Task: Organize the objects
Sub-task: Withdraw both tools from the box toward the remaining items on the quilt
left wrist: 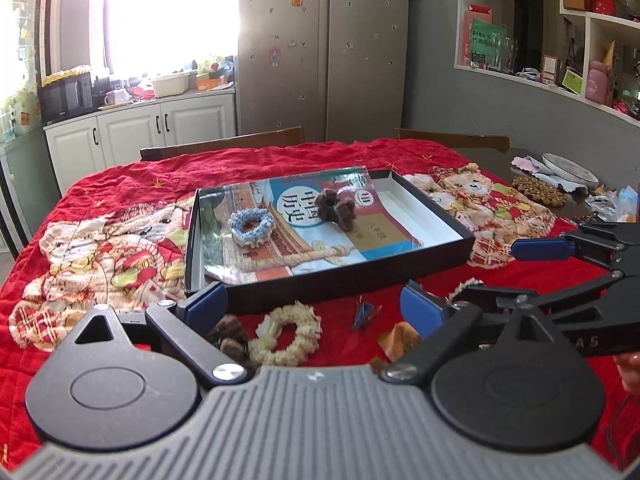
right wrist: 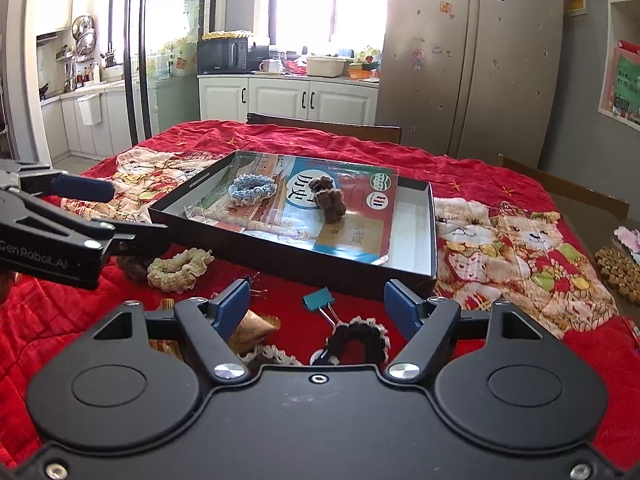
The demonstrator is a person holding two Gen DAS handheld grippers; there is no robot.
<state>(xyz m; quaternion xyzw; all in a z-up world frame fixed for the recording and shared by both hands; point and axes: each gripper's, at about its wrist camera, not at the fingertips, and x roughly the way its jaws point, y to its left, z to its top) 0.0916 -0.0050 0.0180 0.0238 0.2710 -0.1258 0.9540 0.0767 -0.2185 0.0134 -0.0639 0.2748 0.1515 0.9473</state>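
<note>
Red cloth (left wrist: 120,184) bears the black box (left wrist: 420,268), centre. Book (left wrist: 320,232), blue scrunchie (left wrist: 251,225) and brown one (left wrist: 334,202) are boxed. Cream scrunchie (left wrist: 286,334), binder clip (right wrist: 319,299) and black scrunchie (right wrist: 358,340) remain near. Left gripper (left wrist: 316,304) and right gripper (right wrist: 318,304): jaws apart, empty.

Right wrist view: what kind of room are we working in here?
Most likely a home kitchen-dining area: a tall fridge dotted with magnets, a microwave on white counter cabinets, and a dining table under a red quilt.
</note>
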